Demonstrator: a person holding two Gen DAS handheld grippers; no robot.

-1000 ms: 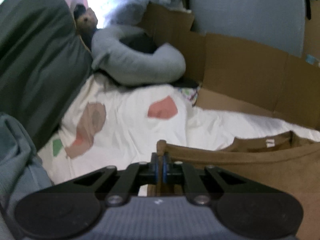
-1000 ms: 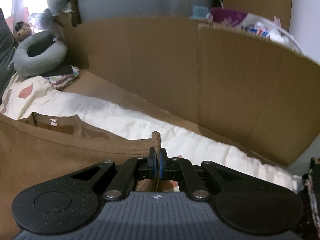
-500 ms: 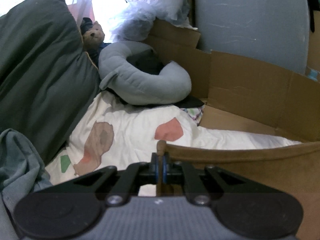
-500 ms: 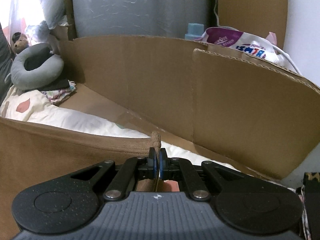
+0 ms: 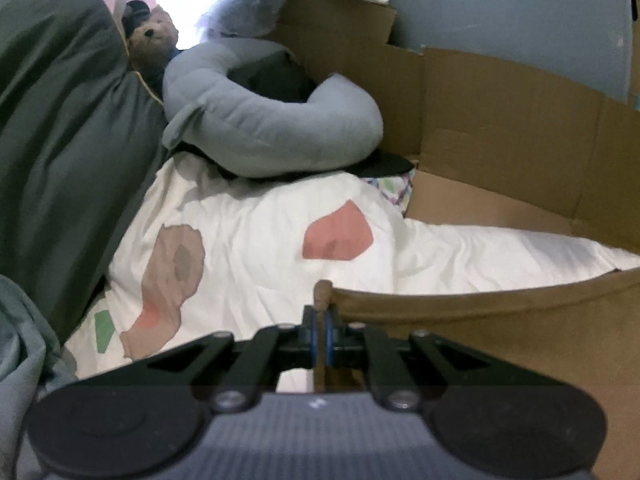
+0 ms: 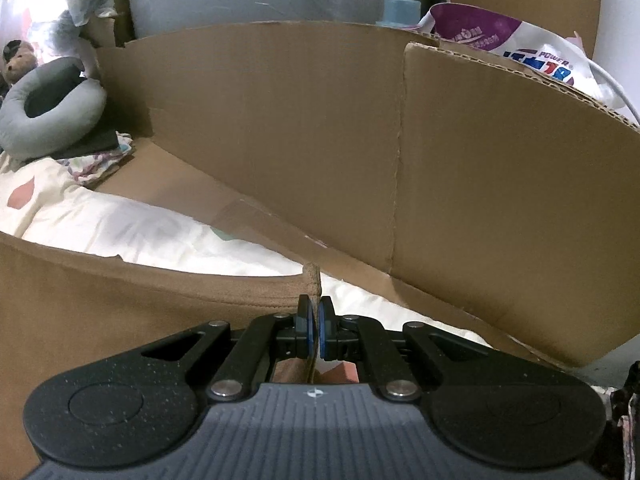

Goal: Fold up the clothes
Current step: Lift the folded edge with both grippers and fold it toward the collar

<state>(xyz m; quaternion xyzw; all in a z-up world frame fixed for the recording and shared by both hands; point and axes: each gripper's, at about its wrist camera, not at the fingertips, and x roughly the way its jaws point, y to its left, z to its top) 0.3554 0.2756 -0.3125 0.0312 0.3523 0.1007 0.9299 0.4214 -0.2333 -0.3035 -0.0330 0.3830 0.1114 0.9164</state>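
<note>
My left gripper and right gripper each pinch a corner of the brown knit garment, stretched across the lower frame. Risk: uneven pull slips a corner, skewing the fold. Surface: white patterned bedsheet; corrugated cardboard panels behind, grey ring cushion upper left.

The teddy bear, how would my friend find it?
Start at the big dark green cushion. Beside its edge lies a grey ring-shaped pillow, and the teddy bear peeks up between them. It is the only brown furry thing, wearing a dark cap.
</note>
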